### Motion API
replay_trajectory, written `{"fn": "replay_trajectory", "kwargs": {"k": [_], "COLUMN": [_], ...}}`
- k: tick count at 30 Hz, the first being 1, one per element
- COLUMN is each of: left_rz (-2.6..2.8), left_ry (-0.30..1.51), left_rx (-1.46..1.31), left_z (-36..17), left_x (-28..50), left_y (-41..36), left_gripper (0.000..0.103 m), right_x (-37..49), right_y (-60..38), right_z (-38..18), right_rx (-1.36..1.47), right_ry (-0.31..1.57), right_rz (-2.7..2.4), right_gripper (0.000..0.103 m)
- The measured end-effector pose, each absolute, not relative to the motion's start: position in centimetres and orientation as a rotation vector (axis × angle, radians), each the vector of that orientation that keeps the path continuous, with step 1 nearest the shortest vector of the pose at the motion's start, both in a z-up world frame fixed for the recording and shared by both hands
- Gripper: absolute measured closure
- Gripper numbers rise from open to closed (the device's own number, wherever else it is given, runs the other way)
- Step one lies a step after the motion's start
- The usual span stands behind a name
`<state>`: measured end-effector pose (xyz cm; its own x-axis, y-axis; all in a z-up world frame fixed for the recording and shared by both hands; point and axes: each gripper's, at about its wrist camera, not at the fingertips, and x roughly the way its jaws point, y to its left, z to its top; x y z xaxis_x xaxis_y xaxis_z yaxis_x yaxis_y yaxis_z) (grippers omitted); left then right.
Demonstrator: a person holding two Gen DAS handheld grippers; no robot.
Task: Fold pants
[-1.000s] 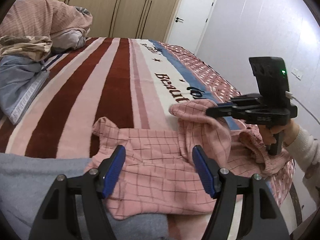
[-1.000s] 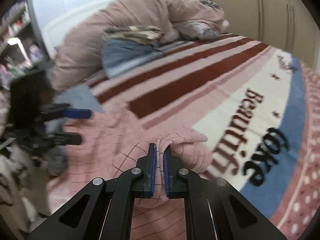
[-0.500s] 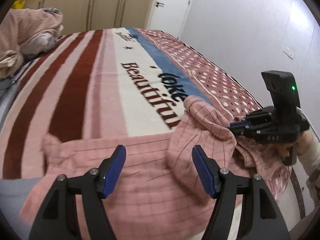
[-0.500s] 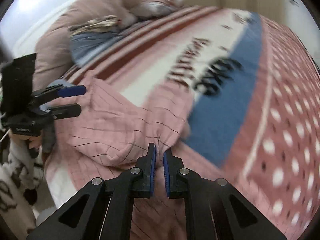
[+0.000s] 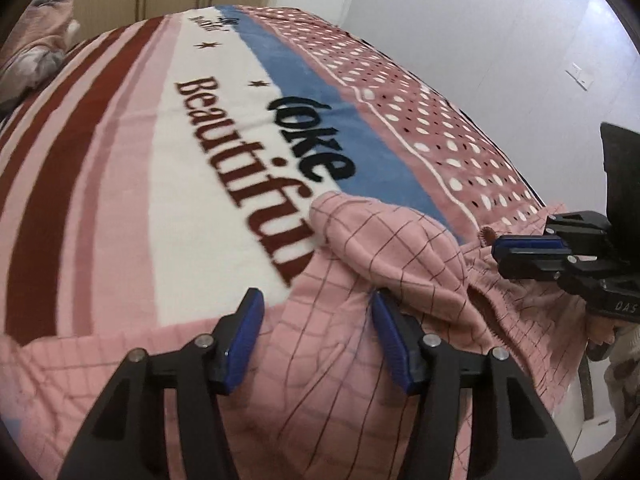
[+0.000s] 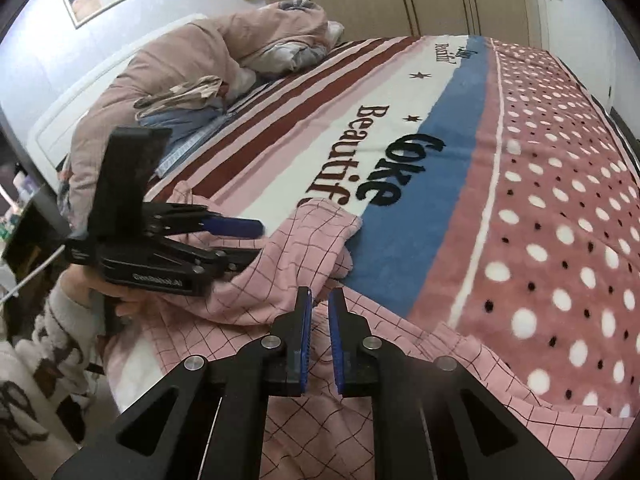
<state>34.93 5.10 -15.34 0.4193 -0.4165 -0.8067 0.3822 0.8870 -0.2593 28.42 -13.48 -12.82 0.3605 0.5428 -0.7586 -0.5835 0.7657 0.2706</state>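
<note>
A striped, dotted blanket covers the bed, bedding heaped upper left, pink checked pants crumpled lower centre beneath the spread-open left gripper and the slightly parted, released right gripper.

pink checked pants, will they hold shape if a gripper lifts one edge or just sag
Probably sag: the pink checked pants already lie in soft folds and bumps on the blanket. They look light and fleecy, so likely grippy, dragging rather than sliding.
</note>
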Motion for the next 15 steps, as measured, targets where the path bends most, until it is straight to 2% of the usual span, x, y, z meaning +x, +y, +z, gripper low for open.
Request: {"fn": "replay_trajectory", "kwargs": {"k": [2,4,5,7,15], "left_rz": [-0.506,-0.523,-0.524,-0.510,-0.369], "left_ry": [1.019,1.016,1.007,0.966,0.781], "left_rx": [-0.023,-0.012,-0.002,0.027,-0.007], "left_z": [-15.6,-15.6,-15.4,-14.7,-10.6], "left_x": [35.0,35.0,34.8,34.0,29.9], "left_y": [4.6,4.1,4.0,4.0,7.3], "left_gripper": [0.059,0.092,0.096,0.099,0.100], "right_x": [28.5,28.5,28.7,28.8,29.4], "right_y": [-13.5,-13.5,-13.6,-13.7,-12.4], "right_z": [-12.9,-13.0,-13.1,-13.2,-12.8], "right_rx": [-0.050,-0.043,-0.040,-0.037,-0.030], "right_ry": [0.957,0.964,0.964,0.963,0.950], "right_rz": [0.732,0.731,0.730,0.725,0.778], "right_gripper": [0.098,0.098,0.098,0.098,0.096]}}
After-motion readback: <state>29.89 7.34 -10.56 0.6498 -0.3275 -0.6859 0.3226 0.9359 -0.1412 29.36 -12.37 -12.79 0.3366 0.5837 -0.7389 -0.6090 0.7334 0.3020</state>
